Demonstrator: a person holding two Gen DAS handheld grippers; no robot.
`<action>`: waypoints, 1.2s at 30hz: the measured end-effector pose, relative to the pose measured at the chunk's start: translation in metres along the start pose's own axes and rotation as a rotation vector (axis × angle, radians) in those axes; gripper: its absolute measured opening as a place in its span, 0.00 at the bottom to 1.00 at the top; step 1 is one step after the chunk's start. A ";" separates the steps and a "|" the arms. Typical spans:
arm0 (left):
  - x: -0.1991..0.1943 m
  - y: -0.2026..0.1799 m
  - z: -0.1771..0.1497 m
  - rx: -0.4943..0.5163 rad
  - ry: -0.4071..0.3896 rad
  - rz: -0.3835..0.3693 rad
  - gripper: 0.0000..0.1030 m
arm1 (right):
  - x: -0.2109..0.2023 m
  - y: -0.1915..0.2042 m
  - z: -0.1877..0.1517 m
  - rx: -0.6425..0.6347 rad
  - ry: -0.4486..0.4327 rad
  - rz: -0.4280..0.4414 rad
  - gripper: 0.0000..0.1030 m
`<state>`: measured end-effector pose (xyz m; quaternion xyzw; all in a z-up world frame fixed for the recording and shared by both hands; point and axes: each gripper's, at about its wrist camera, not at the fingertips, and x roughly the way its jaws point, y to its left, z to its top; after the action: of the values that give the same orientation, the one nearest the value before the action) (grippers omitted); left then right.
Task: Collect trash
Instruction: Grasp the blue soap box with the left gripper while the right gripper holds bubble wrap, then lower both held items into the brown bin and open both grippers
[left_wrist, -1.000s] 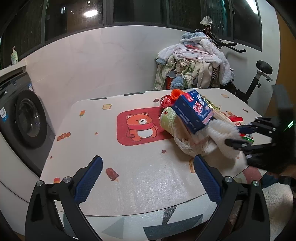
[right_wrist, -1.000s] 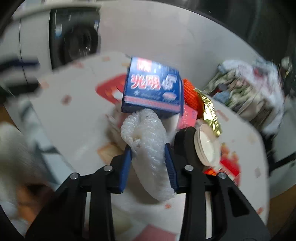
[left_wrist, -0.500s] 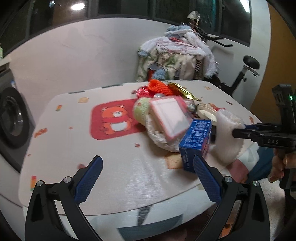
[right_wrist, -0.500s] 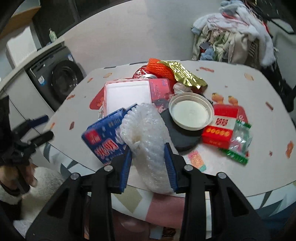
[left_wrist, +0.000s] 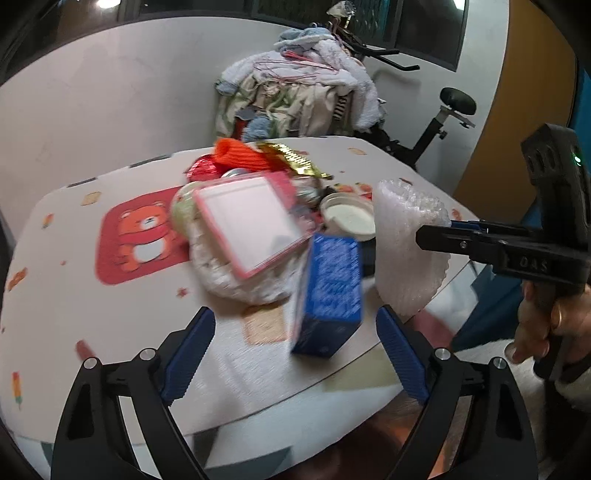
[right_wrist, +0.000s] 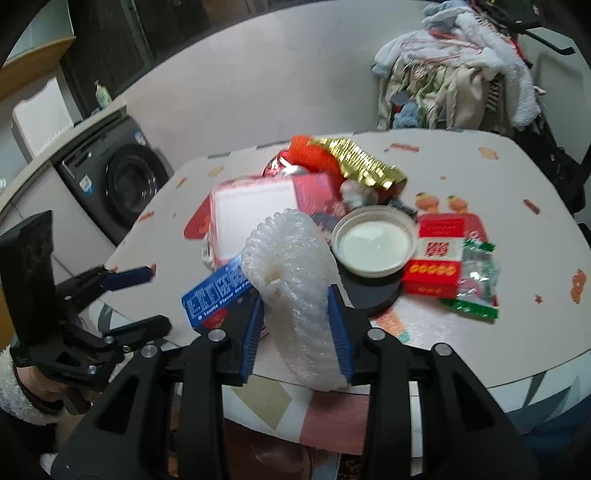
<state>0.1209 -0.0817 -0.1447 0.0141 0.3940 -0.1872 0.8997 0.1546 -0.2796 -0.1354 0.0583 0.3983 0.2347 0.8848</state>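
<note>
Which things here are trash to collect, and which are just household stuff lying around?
Trash: foam netting in the right gripper, blue carton, white lid, red box, gold wrapper, orange netting.

Lying about: clothes pile, washing machine, exercise bike.

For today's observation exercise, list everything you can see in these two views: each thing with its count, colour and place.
table: one, white patterned, centre
foam wrap: one, white, clamped in right tool
carton: one, blue, near table edge
tray: one, pink-rimmed white, atop pile
lid: one, white, on dark disc
red box: one, right of lid
gold wrapper: one, far side
orange net: one, far side
washing machine: one, dark, left
clothes heap: one, behind table
left tool: open, closing in, nothing gripped
right tool: shut on wrap
</note>
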 end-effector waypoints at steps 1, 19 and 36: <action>0.007 -0.006 0.006 0.019 0.017 0.000 0.84 | -0.005 -0.002 0.002 0.009 -0.016 -0.003 0.36; -0.016 -0.016 -0.011 0.043 0.067 -0.029 0.36 | -0.050 0.002 -0.022 0.055 -0.055 -0.027 0.36; -0.115 0.004 -0.107 -0.041 -0.007 -0.014 0.36 | -0.037 0.085 -0.107 -0.099 0.238 0.109 0.36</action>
<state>-0.0240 -0.0225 -0.1366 -0.0078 0.3949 -0.1854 0.8998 0.0241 -0.2309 -0.1578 0.0076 0.4845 0.3069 0.8191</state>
